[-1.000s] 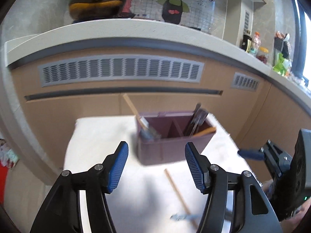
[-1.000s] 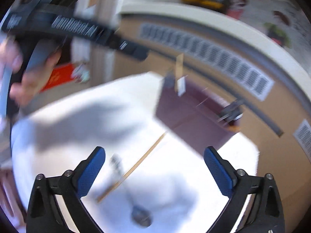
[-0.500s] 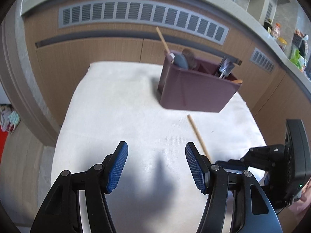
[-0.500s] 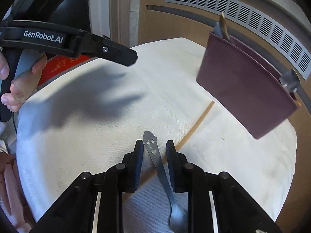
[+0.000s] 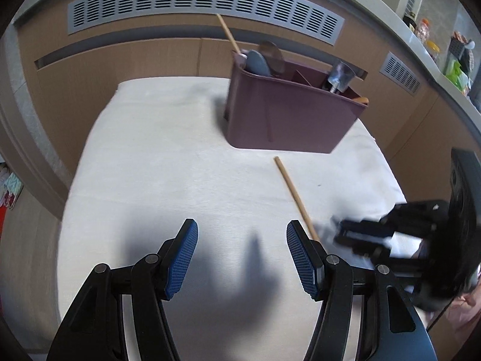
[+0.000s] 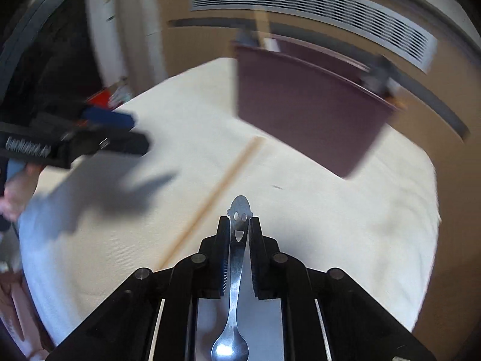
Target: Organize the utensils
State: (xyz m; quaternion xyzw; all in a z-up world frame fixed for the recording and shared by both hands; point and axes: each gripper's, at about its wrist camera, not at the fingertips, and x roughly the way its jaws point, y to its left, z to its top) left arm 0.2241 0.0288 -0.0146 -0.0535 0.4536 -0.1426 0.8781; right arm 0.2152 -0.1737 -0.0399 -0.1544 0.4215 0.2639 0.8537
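Observation:
A metal spoon with a smiling-face handle end lies lengthwise between the fingers of my right gripper. The jaws are closing, and the pads press its handle near the face end. A single wooden chopstick lies on the white cloth just left of that gripper. My left gripper hovers low over bare cloth, open with nothing between its blue pads. At the far side stands a maroon utensil holder with a chopstick, spoons and other utensils in it.
The white cloth covers a small table in front of wooden cabinets with grey vent grilles. A hand holds the left gripper's handle. The table edge drops off on the left and right.
My right gripper came down over the spoon and closed from wide open onto its handle. My left gripper sank toward the cloth and tilted down, still open.

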